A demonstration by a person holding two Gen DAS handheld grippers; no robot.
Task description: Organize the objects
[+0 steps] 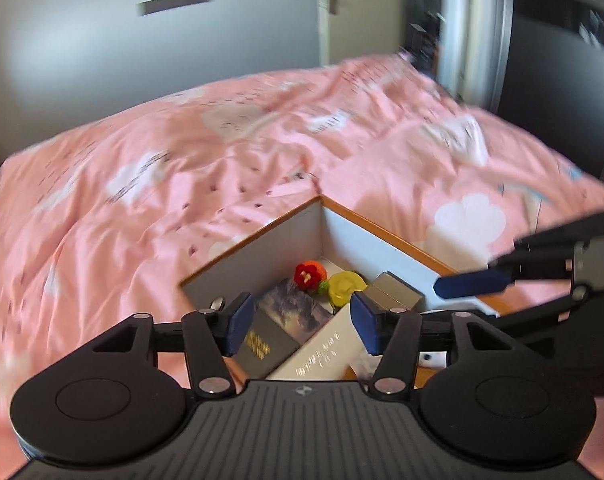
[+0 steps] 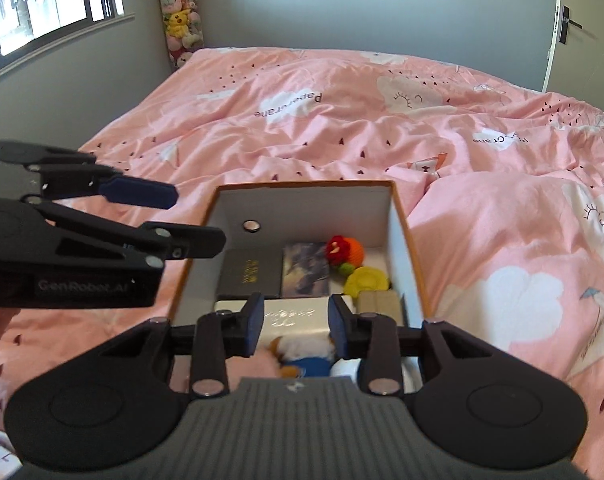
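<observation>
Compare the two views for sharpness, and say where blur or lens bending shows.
Left wrist view: pink duvet and door smeared by motion blur. Right wrist view: duvet print crisp, box sharp; fisheye bends the window and walls.

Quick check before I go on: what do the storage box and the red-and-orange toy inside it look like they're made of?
Storage box: looks like stiff cardboard, matte white inside with an orange-brown rim; the thin flat walls and sharp corners suggest it. Red-and-orange toy: apparently crocheted yarn, soft and fuzzy, with a knitted-looking texture; the blur leaves the stitching uncertain.
</observation>
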